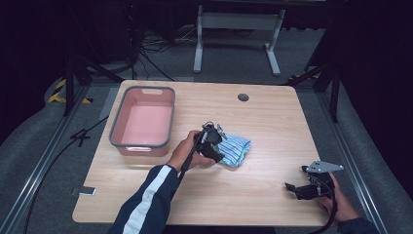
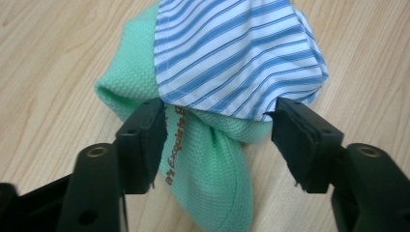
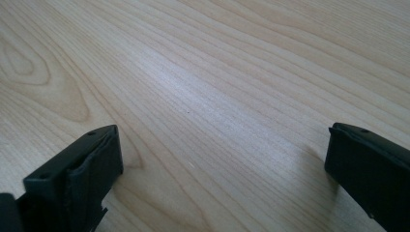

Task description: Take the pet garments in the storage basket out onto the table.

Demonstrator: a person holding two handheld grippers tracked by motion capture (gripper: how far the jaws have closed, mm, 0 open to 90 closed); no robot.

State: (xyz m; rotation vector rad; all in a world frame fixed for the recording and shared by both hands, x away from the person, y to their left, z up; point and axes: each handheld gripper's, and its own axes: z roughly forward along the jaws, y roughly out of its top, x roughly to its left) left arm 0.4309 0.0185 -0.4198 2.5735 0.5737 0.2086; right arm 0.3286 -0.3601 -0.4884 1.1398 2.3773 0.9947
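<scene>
A bundled cloth (image 1: 237,148), blue-and-white striped fabric (image 2: 232,53) over mint-green knit (image 2: 212,179) with orange lettering, lies on the wooden table (image 1: 272,131) near its middle. My left gripper (image 1: 216,146) sits at the bundle's left end. In the left gripper view its jaws (image 2: 217,113) stand apart on either side of the green fold; the left pad rests against the fabric and the right pad stays clear of it. My right gripper (image 1: 293,187) rests open near the table's front right corner, with bare wood between its jaws (image 3: 222,130).
A pink basin with a grey rim (image 1: 117,124) stands empty at the table's back left. A dark cable hole (image 1: 243,97) is near the back edge. White desk legs (image 1: 198,44) and cables lie on the floor beyond.
</scene>
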